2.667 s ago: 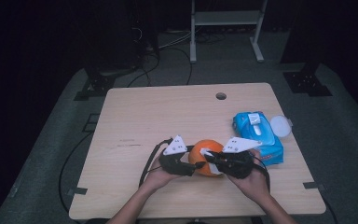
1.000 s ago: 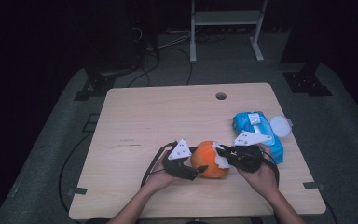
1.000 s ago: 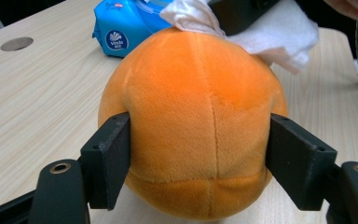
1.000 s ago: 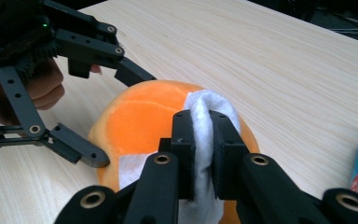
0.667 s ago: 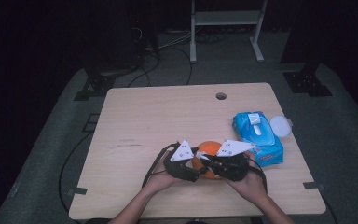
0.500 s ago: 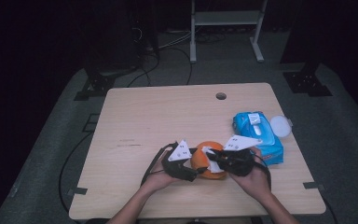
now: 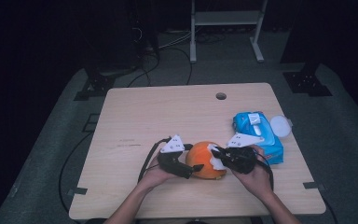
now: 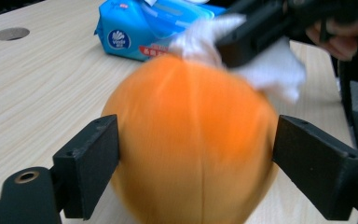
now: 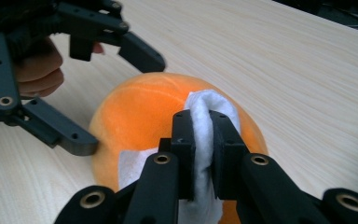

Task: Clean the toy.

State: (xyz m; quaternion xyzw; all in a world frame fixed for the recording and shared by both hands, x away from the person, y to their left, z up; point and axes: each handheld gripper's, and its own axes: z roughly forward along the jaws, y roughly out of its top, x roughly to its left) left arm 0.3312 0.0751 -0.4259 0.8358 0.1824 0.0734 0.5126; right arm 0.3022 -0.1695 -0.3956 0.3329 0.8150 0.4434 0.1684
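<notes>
Orange ball (image 7: 204, 160) wiped with white tissue (image 9: 204, 122).

The blue wipes pack (image 8: 154, 28) bears a round white logo reading roughly "Vinda"; its red strip's print is illegible.

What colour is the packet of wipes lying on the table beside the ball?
Blue, with a white lid flap; the packet of wipes shows best in the high view.
</notes>
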